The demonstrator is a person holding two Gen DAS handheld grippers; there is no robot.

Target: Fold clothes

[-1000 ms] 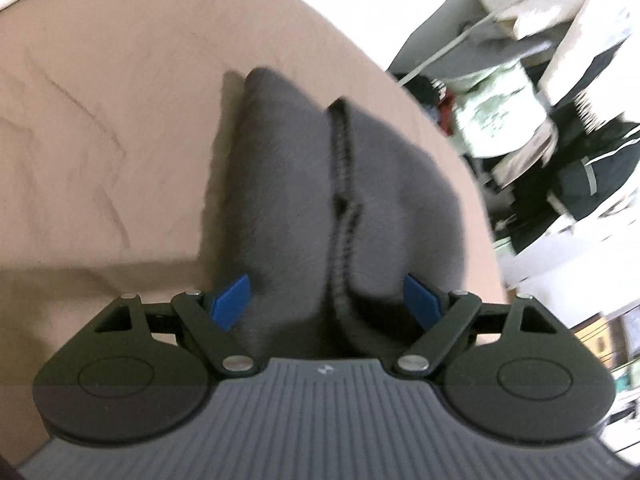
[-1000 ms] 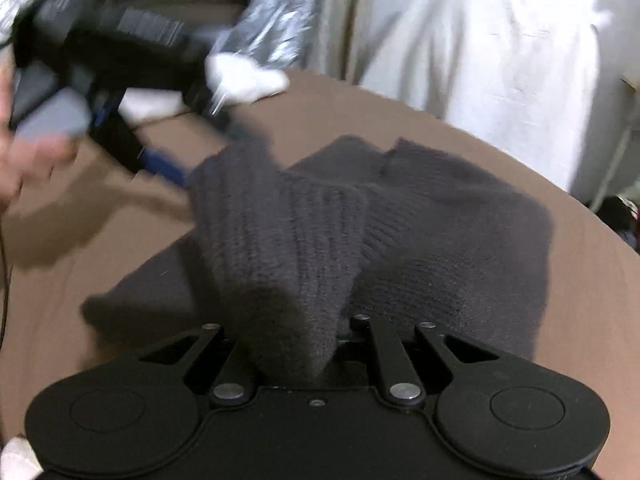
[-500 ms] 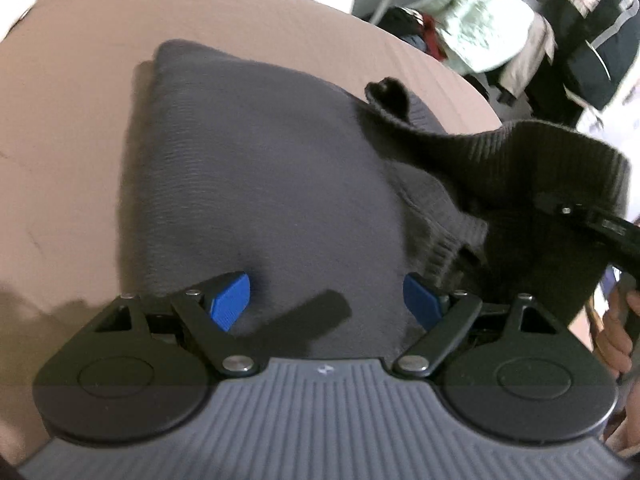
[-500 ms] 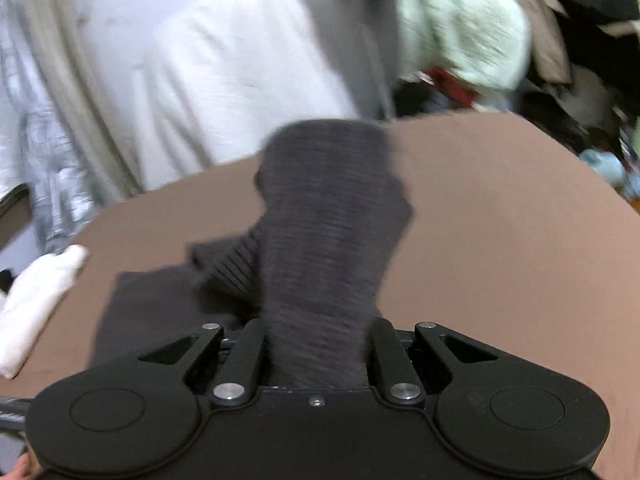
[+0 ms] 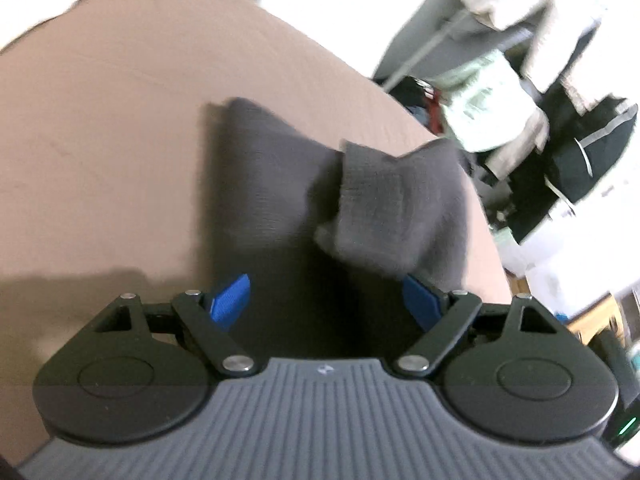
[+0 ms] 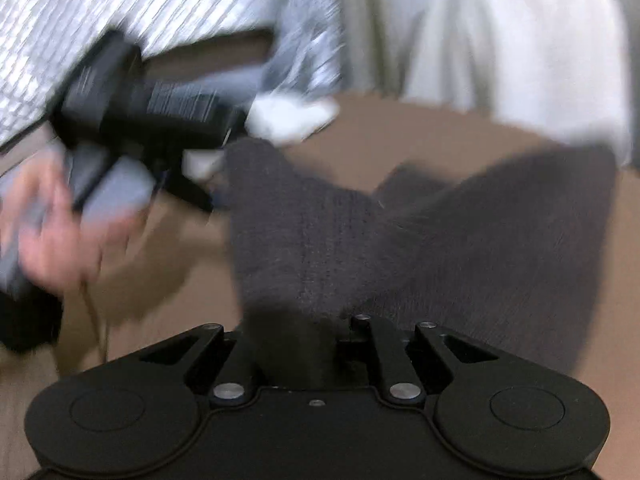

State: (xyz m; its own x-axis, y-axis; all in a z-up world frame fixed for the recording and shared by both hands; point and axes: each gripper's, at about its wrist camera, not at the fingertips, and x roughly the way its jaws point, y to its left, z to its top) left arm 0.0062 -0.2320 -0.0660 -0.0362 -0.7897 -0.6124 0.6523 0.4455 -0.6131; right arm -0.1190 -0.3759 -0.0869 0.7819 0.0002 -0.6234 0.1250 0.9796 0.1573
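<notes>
A dark grey knit sweater (image 5: 272, 208) lies on the brown bedsheet (image 5: 100, 140). My left gripper (image 5: 324, 300) hovers over its near part, open, blue pads (image 5: 230, 298) wide apart and touching nothing. A raised fold of the sweater (image 5: 392, 208) hangs just beyond its right pad. In the right wrist view my right gripper (image 6: 296, 344) is shut on that ribbed fold (image 6: 304, 248), which covers its fingertips and rises off the flat sweater (image 6: 500, 248). A hand (image 6: 60, 224) holds the left gripper's black body (image 6: 132, 108) at the fold's left.
A small white cloth (image 6: 292, 120) lies on the sheet behind the sweater. A white covered bulk (image 6: 500, 40) and a silvery striped curtain (image 6: 120, 0) stand beyond the bed. Past the bed's right edge are piled clothes (image 5: 488, 120) and a black bag (image 5: 592, 160).
The right gripper, still holding the fold, swung away toward the far side and has come back toward the left gripper. The left gripper shifted over the sweater and stayed open.
</notes>
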